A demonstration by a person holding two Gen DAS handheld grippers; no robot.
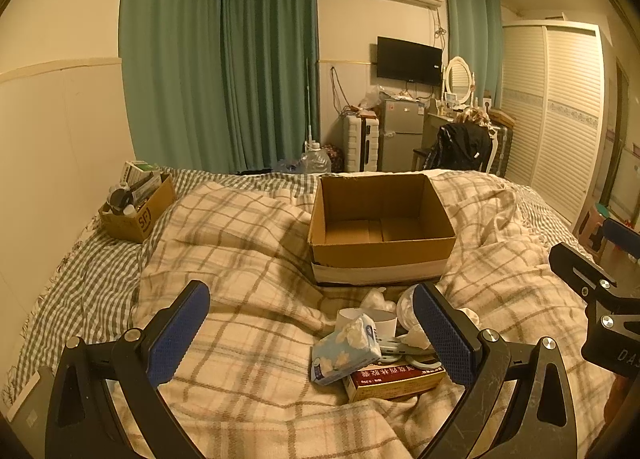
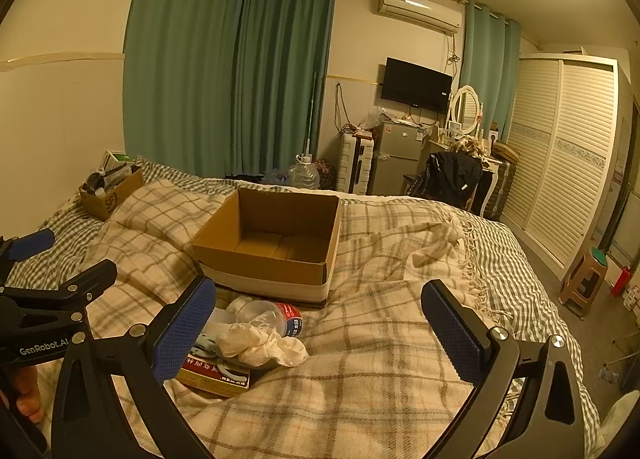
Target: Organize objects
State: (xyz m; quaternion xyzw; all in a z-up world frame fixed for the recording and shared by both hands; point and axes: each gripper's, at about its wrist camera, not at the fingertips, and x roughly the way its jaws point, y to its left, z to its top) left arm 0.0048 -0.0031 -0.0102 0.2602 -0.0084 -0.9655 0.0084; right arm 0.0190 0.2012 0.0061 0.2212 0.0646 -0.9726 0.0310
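Cardboard box (image 1: 382,227) sat empty on the bed (image 1: 248,243), clutter piled before it. Left claw (image 1: 316,333) and right claw (image 2: 320,333) hovered, fingers apart

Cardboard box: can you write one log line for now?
cardboard box: empty | tissue pack: on blanket | left: open | right: open

cardboard box (image 1: 382,227) open-topped, clutter pile (image 1: 380,351) before it
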